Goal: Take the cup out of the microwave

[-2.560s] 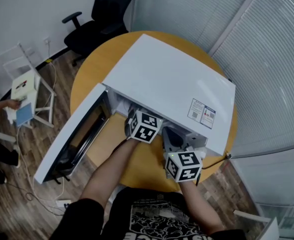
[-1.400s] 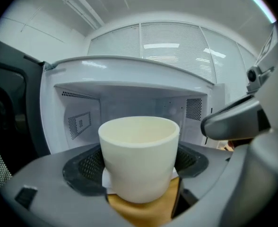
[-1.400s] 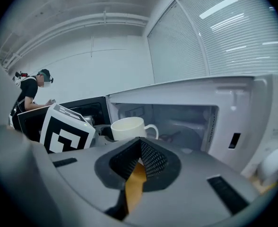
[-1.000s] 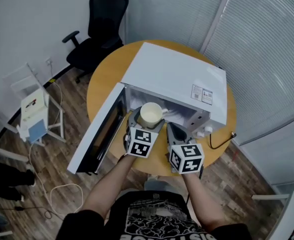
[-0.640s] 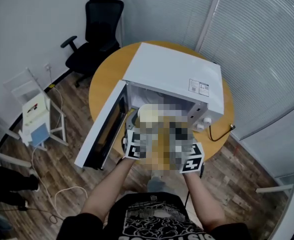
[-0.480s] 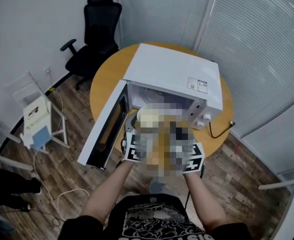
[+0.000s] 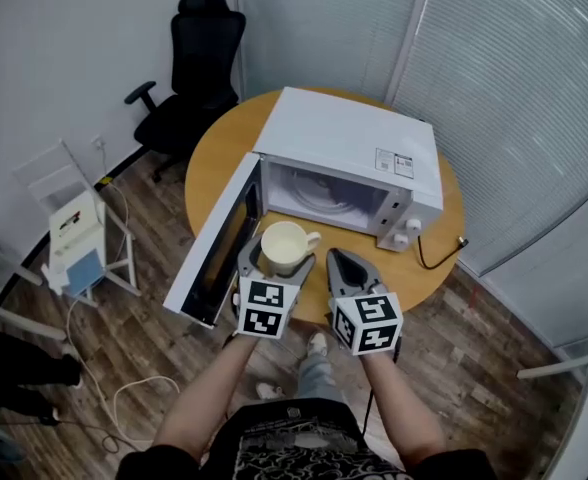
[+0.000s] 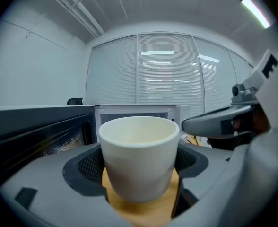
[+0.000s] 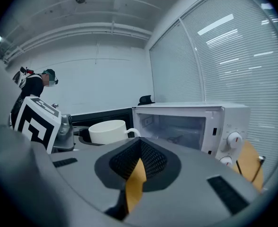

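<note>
Holding the cup [image 7: 286,246] clamped in your left gripper [image 7: 277,258], centre frame, outside the microwave [image 7: 349,153], over the near edge of the table [image 7: 436,236], possibly not resting on it. Right gripper [image 7: 342,264] pinched closed, empty. Extraction looks done; next: lower onto bare table, release.

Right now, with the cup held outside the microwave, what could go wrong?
The left gripper holds the cup only by its sides, over the table; a looser grip could let it slip. The open microwave door stands close on its left, so a leftward swing might hit it. The shut right gripper is near the handle and could bump it.
</note>
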